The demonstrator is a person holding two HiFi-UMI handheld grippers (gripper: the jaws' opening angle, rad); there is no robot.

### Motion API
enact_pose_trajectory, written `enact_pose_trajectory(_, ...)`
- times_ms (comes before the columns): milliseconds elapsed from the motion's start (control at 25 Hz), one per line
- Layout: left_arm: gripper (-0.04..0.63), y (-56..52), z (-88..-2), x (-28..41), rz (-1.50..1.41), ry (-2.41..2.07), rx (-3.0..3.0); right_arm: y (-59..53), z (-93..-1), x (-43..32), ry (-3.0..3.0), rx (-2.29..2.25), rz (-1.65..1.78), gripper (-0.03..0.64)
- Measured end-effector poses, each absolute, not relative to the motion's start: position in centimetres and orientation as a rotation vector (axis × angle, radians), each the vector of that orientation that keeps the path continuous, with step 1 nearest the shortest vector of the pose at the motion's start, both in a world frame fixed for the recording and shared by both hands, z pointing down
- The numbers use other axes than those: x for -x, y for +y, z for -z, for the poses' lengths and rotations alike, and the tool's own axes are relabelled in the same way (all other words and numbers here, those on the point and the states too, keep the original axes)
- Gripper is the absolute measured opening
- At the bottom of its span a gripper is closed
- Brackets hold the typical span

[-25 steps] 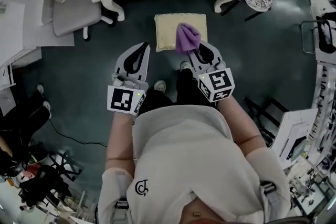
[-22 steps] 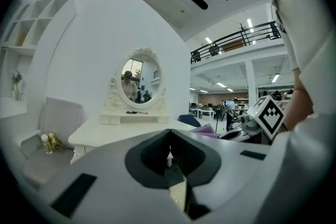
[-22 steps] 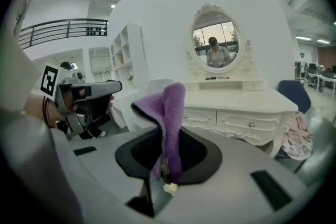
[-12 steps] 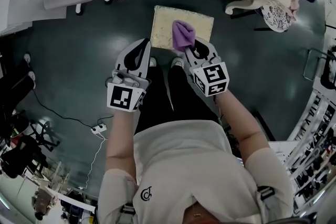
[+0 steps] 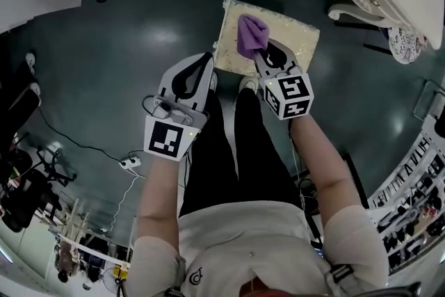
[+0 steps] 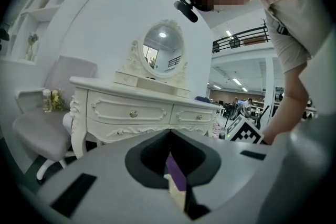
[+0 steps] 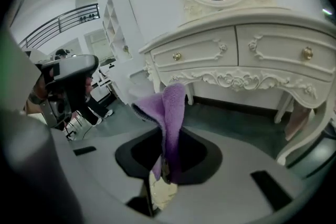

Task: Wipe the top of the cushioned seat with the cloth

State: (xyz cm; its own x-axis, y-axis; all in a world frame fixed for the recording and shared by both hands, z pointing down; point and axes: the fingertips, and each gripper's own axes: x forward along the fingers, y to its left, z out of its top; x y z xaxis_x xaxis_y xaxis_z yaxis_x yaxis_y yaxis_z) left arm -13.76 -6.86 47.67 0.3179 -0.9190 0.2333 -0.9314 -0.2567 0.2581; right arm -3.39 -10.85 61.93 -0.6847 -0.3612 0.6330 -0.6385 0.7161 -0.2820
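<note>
Head view: since the earlier frame the cloth point(image 5: 252, 36) has shifted from the right part of the cushioned seat point(image 5: 297, 39) toward its left, carried by the right tool point(image 5: 261, 52). The left tool point(image 5: 207, 60) hangs just beside the seat's near left corner.

Left gripper view: jaws together, nothing held, apparently kept out of the stroke.

Right gripper view: jaws clamped on the cloth's lower fold. Its bulk is free beyond them, judged so it can drag across the seat.

cloth point(image 5: 252, 35) now further over the seat point(image 5: 297, 38) — right gripper point(image 5: 267, 54) advanced.
</note>
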Motion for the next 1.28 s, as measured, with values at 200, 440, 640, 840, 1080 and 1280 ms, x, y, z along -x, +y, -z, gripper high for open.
enact_pose_trajectory(200,0.014,-7.7,-51.6,15.6,-0.08,-1.623,-2.254,-11.6,-67.9,5.9,-2.317,-0.781,-0.729,0.078)
enact_pose_trajectory(440,0.014,-9.1,-54.8,16.1,-0.084,-1.583,-2.281,-12.9,-72.8,8.0,-2.275,-0.782,-0.747,0.078)
enact_pose_trajectory(640,0.014,-9.2,-56.0,16.0,-0.097,-1.535,-2.285,-13.9,-75.3,8.7,-2.22,-0.812,-0.745,0.078)
enact_pose_trajectory(840,0.014,-8.9,-57.2,15.3,-0.13,-1.492,-2.286,-14.7,-77.1,7.8,-2.132,-0.853,-0.786,0.083)
enact_pose_trajectory(1080,0.014,-9.7,-57.7,14.0,-0.138,-1.471,-2.293,-15.2,-77.6,6.9,-2.106,-0.825,-0.826,0.086)
enact_pose_trajectory(1280,0.014,-10.4,-57.4,12.0,-0.154,-1.446,-2.312,-15.5,-77.5,4.8,-2.064,-0.827,-0.81,0.084)
